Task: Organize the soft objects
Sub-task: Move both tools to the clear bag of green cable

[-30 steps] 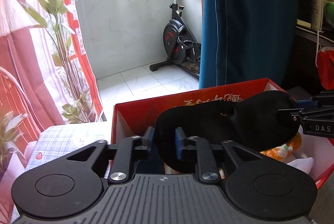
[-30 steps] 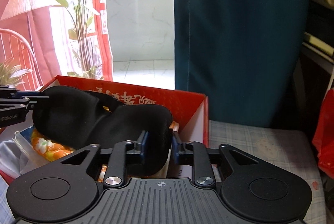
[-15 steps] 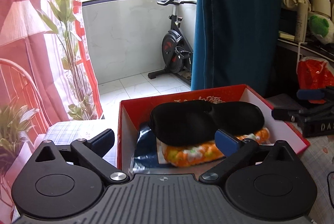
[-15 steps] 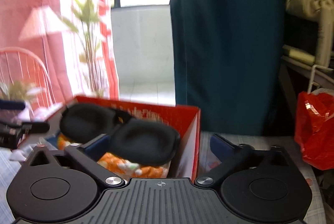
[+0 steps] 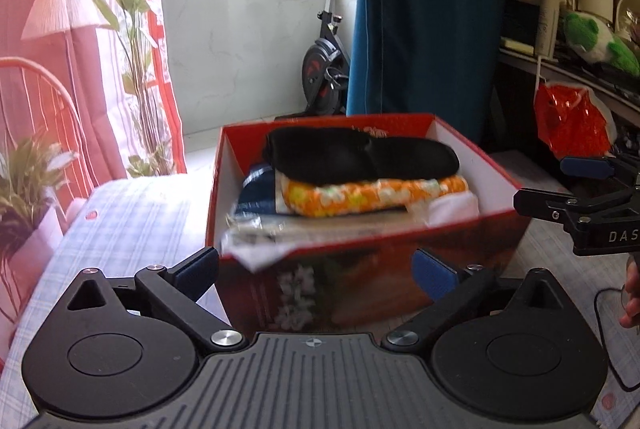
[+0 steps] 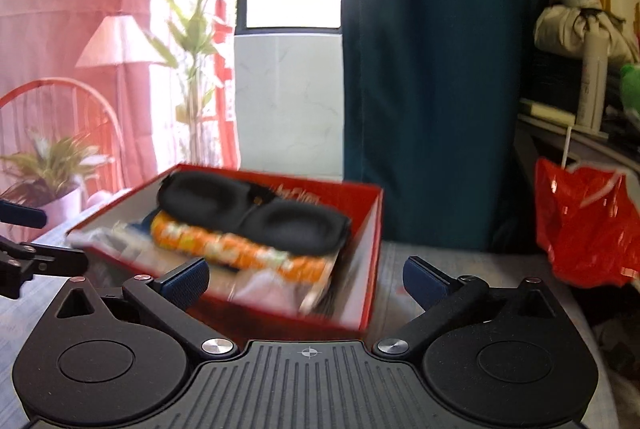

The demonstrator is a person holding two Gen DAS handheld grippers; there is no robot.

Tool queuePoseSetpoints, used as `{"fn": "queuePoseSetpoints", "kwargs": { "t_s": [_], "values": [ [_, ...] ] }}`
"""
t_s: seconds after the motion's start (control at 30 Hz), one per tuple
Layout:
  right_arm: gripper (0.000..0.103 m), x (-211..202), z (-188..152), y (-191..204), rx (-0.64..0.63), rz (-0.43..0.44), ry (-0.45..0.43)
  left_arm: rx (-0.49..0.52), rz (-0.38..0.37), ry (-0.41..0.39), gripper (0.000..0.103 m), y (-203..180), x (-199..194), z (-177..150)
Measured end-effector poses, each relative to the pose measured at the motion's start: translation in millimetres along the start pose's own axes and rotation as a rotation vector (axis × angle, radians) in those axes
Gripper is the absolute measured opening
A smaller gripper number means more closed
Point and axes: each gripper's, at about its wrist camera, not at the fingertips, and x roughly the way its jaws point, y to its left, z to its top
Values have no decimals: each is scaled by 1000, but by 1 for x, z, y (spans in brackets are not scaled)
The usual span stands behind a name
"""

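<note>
A black eye mask (image 5: 360,157) lies inside the red box (image 5: 360,285), on top of an orange floral cloth (image 5: 372,195) and a dark blue item (image 5: 256,195). It also shows in the right wrist view (image 6: 256,217), over the orange cloth (image 6: 240,249) in the red box (image 6: 368,253). My left gripper (image 5: 316,271) is open and empty, in front of the box's near wall. My right gripper (image 6: 306,279) is open and empty, at the box's near right corner. Each gripper shows at the edge of the other's view.
The box stands on a checked tablecloth (image 5: 132,213). A red plastic bag (image 6: 588,225) sits to the right. A blue curtain (image 5: 424,13) hangs behind, with a potted plant (image 5: 28,189) and a chair at left. An exercise bike (image 5: 324,61) stands beyond.
Both grippers were shut on the eye mask's ends above the box. They opened, the mask now rests in the box, and both grippers have drawn back from it.
</note>
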Motion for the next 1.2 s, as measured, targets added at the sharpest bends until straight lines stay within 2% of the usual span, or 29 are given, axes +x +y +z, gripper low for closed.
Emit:
{"fn": "queuePoseSetpoints", "kwargs": {
  "t_s": [0.2,0.3,0.4,0.5,0.6,0.73,0.8,0.93,1.0,1.2],
  "values": [
    [103,-9,-42,-3,64,-6,38,-25,-12,56,103,-1,7,-33],
    [102,-4,-64,-4,90,-9,104,-39,-20,90,103,-1,14,-47],
    [103,-2,-83,-2,103,30,157,-41,-21,110,103,-4,21,-58],
    [103,3,-96,5,100,-4,222,-43,-30,128,103,-8,27,-66],
    [102,5,-104,9,93,-11,238,-51,-46,141,102,-11,31,-72],
    [99,9,-111,18,47,-13,270,-50,-76,165,95,-15,34,-79],
    [85,11,-114,20,38,-2,289,-56,-95,183,89,-16,38,-82],
    [79,11,-117,19,62,30,294,-82,-147,212,77,-20,45,-89],
    [70,9,-119,19,74,46,297,-92,-173,228,74,-22,49,-91],
    [69,6,-122,16,118,83,319,-109,-240,268,63,-31,62,-95]
  ]
}}
